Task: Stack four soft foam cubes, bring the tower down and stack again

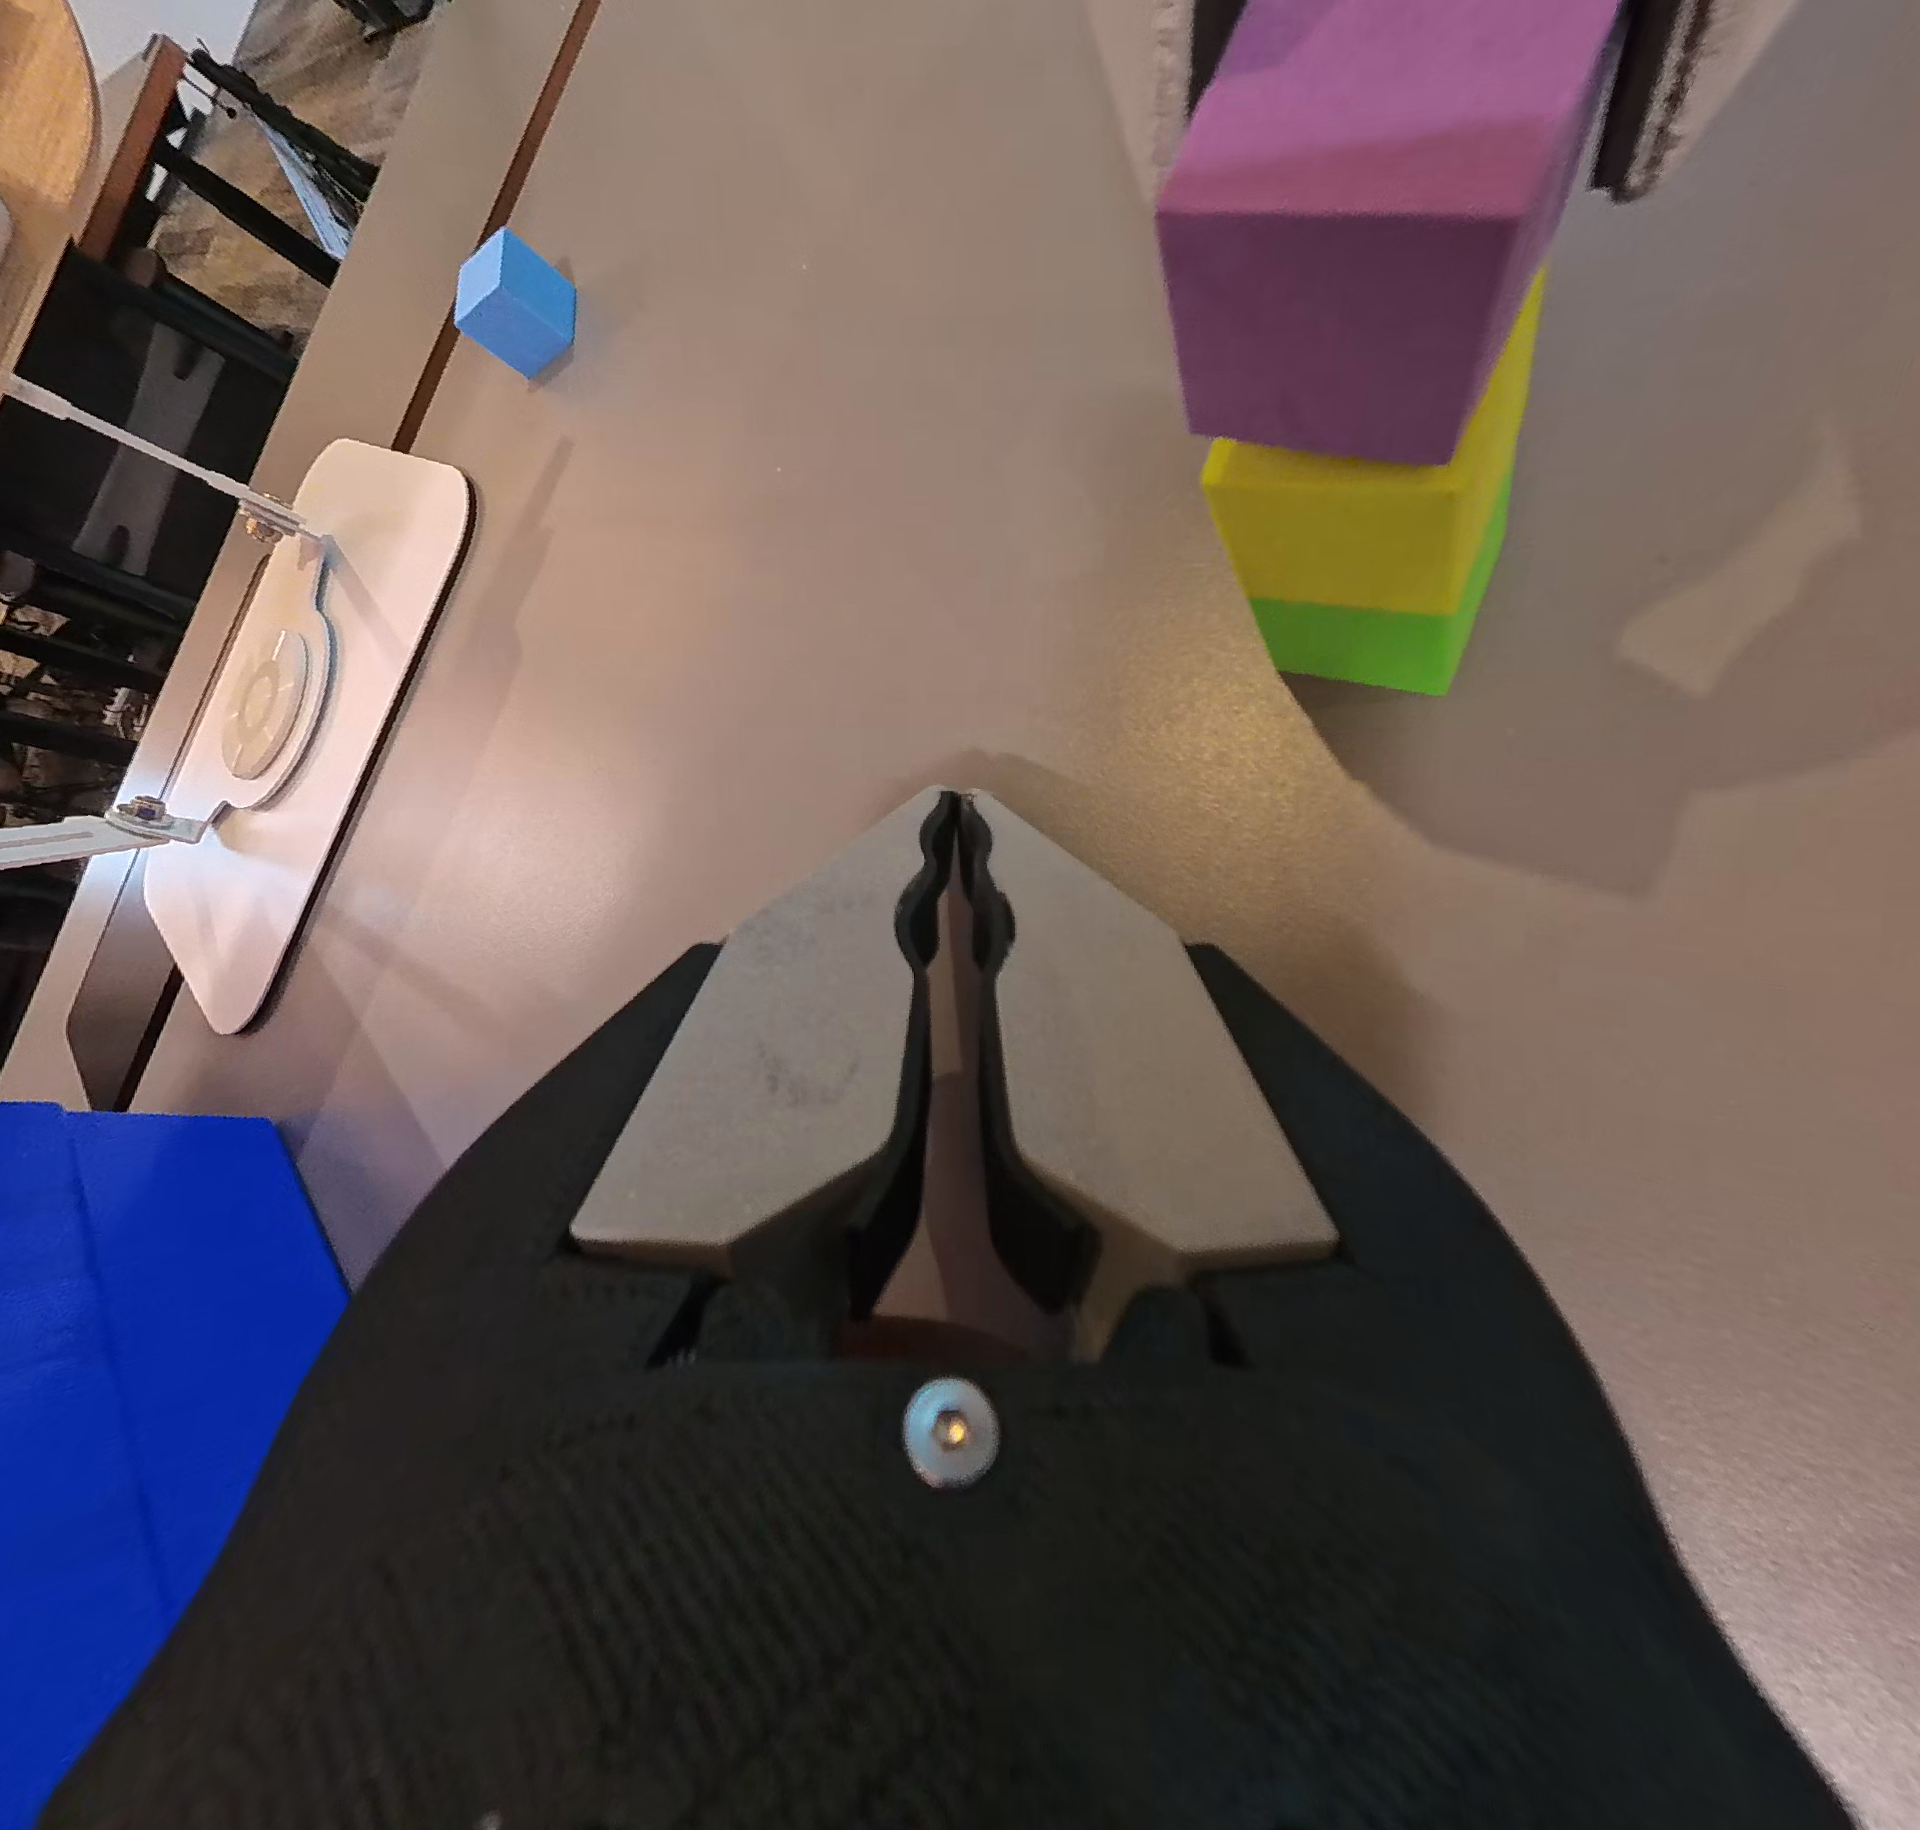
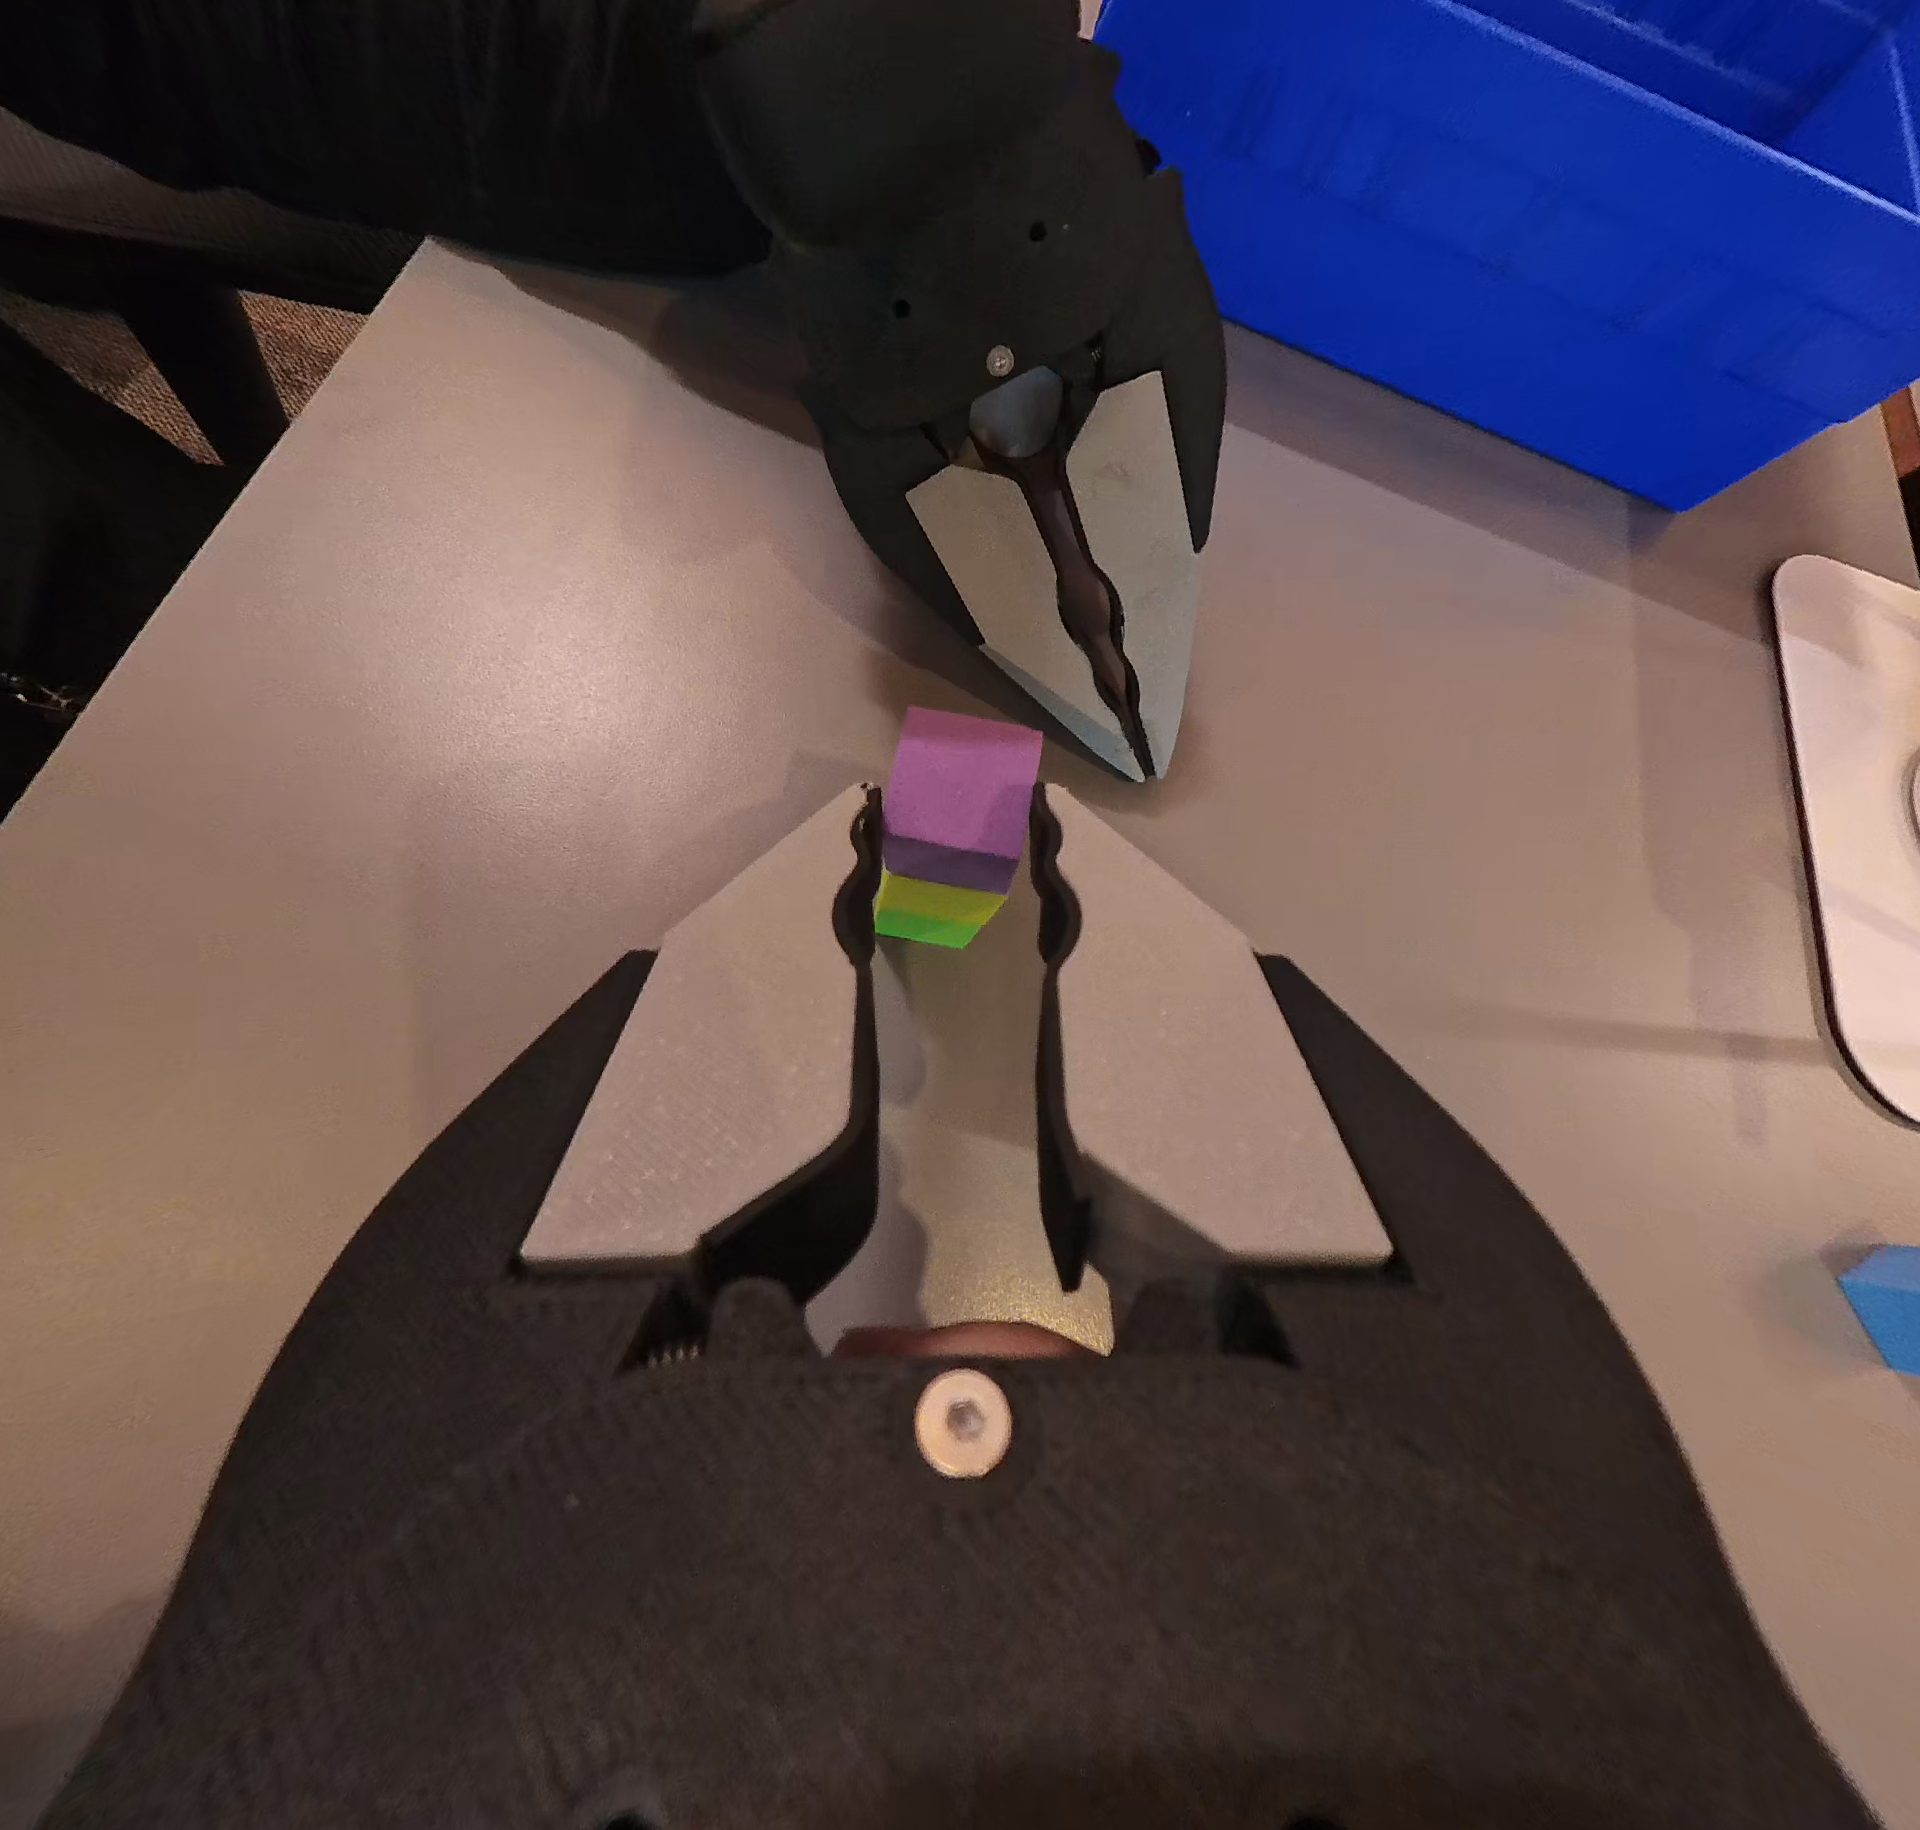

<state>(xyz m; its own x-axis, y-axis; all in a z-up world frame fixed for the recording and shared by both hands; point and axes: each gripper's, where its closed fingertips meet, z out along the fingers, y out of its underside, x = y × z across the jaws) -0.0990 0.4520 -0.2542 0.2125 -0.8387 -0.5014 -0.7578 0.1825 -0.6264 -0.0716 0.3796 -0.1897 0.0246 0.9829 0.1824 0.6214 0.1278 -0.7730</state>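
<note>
Right gripper [image 2: 954, 804] clamped on purple cube [image 2: 961, 793], fingertips either side of it, cube sits at top of the tower. Yellow cube [image 2: 935, 892] directly under purple, green cube [image 2: 925, 926] at the bottom on the table; from the left wrist view purple looks slightly tilted, cannot tell if it rests fully on yellow. Left gripper [image 2: 1138, 757] with fingers pressed together, holding nothing, tip down near the table just beside the tower, ahead and to the right of the right gripper's tips. Light blue cube [image 1: 514, 300] lies alone, well apart from the tower, off to the right gripper's right, near the table edge. Blue plastic bin [image 2: 1538, 222] beyond the left gripper, far right. White rounded plate [image 1: 312, 720] with metal brackets at the table edge, near the blue cube. Table [image 2: 520, 637] is plain grey-beige matte. Dark sleeve behind the left gripper. Black shelving and carpet floor past the table edge in left wrist view.
</note>
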